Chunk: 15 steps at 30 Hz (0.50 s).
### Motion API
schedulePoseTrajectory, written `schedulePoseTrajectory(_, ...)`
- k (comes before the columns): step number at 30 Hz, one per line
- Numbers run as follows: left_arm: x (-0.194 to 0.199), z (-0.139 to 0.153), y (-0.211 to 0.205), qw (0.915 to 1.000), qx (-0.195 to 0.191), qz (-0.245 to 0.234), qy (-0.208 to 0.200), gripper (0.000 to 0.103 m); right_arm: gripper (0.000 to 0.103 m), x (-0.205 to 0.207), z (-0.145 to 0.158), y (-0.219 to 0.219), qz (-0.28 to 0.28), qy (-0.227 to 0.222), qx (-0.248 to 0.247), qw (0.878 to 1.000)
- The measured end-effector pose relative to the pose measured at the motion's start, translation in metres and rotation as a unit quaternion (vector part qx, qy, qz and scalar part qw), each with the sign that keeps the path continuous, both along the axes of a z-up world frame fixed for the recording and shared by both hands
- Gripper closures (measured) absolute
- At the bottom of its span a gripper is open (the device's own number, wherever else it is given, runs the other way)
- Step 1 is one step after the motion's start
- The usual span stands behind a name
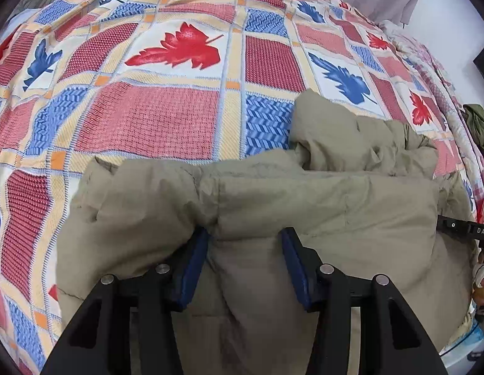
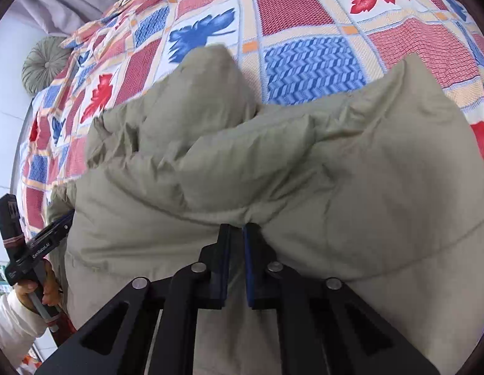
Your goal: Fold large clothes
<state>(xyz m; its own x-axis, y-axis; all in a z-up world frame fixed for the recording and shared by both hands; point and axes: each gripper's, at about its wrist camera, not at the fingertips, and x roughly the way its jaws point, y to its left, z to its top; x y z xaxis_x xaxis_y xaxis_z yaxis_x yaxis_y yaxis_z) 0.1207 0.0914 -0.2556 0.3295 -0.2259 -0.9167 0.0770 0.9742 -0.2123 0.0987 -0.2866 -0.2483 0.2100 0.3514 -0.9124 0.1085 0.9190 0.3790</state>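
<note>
A khaki padded jacket (image 1: 273, 206) lies bunched on a patchwork bedspread (image 1: 148, 118) with red and blue leaves. My left gripper (image 1: 245, 240) points down onto it, its blue pads set apart with a thick fold of the jacket filling the gap and creasing against them. In the right wrist view the jacket (image 2: 273, 172) rises in two puffy humps. My right gripper (image 2: 237, 231) is shut, pinching a thin gather of fabric. The left gripper (image 2: 59, 223) shows at the jacket's left edge, held by a hand (image 2: 38, 287) in a white sleeve.
The bedspread (image 2: 304, 6) stretches well beyond the jacket. A round grey cushion (image 2: 45, 64) sits at the bed's far corner by a pale wall. A dark green cloth (image 1: 479, 125) hangs at the bed's right side. Part of the right gripper's body (image 1: 460, 228) shows there.
</note>
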Motion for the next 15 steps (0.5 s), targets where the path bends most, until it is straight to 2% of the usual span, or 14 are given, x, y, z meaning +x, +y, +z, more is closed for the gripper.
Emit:
schedulePoseTrajectory(2,0.007,0.003,0.014,0.9998,0.008,0.013,-0.01,0.051,0.096,0.005,0.007,-0.015,-0.012,-0.01,-0.014,1.0)
schedulePoseTrajectory(5,0.018,-0.001,0.034,0.9983,0.03,0.048,-0.014,0.051,0.097,0.008,0.014,-0.052,-0.058,-0.013,-0.038,0.998)
schedulePoseTrajectory(7,0.025,-0.009,0.049,0.9957,0.045,0.08,-0.013,0.051,0.097,0.01,0.014,-0.07,-0.087,-0.015,-0.055,0.995)
schedulePoseTrajectory(8,0.029,-0.017,0.058,0.9943,0.04,0.099,-0.005,0.051,0.097,0.011,0.012,-0.079,-0.1,-0.017,-0.068,0.993)
schedulePoseTrajectory(11,0.037,-0.042,0.075,0.9899,0.016,0.14,0.016,0.051,0.098,0.014,-0.009,-0.096,-0.129,-0.005,-0.062,0.99)
schedulePoseTrajectory(15,0.047,-0.055,0.063,0.9905,0.059,0.124,0.003,0.05,0.103,0.021,-0.037,-0.109,-0.159,-0.003,-0.037,0.987)
